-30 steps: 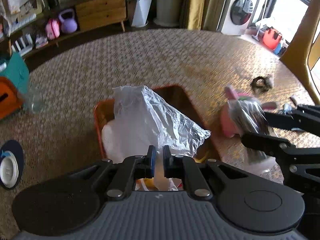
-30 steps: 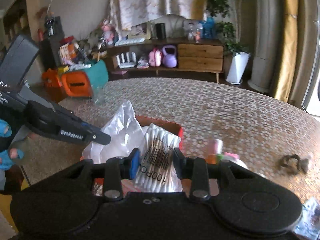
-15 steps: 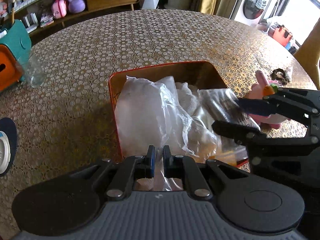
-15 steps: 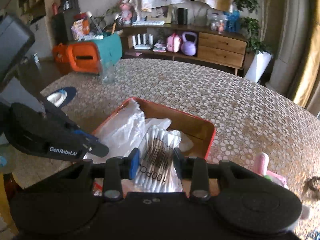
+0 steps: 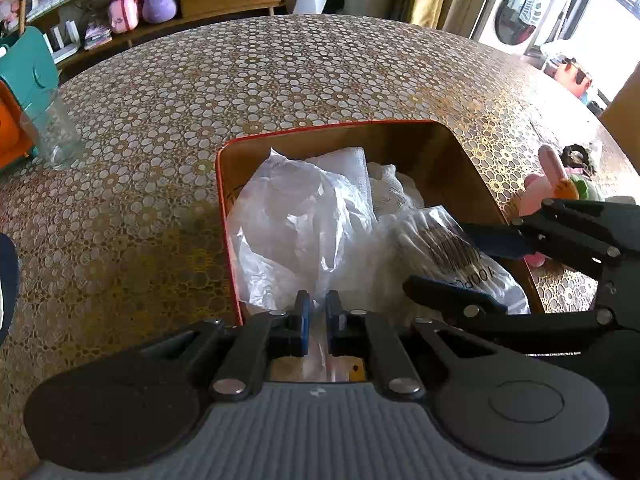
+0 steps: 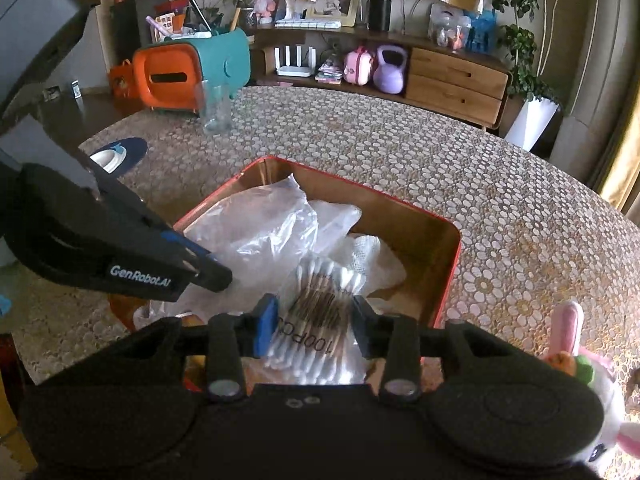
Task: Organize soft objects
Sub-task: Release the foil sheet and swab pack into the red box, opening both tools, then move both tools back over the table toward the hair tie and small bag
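Left wrist view: the left gripper (image 5: pixel 317 312) had its jaws clamped on a clear plastic bag (image 5: pixel 296 224) lying in the red-rimmed tray (image 5: pixel 320 128) at frame centre; best released low.

Right wrist view: the right gripper (image 6: pixel 314 320) jaws were opening around the cotton swab pack (image 6: pixel 320 312), printed "100PC", lower centre over the tray. "GenRobot.AI" marked the other gripper.

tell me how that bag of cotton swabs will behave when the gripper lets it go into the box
The bag of cotton swabs looks light and floppy, so it will likely slump rather than bounce. Its glossy film may slide on the crumpled plastic bag beneath. It should settle inside the red-rimmed box.
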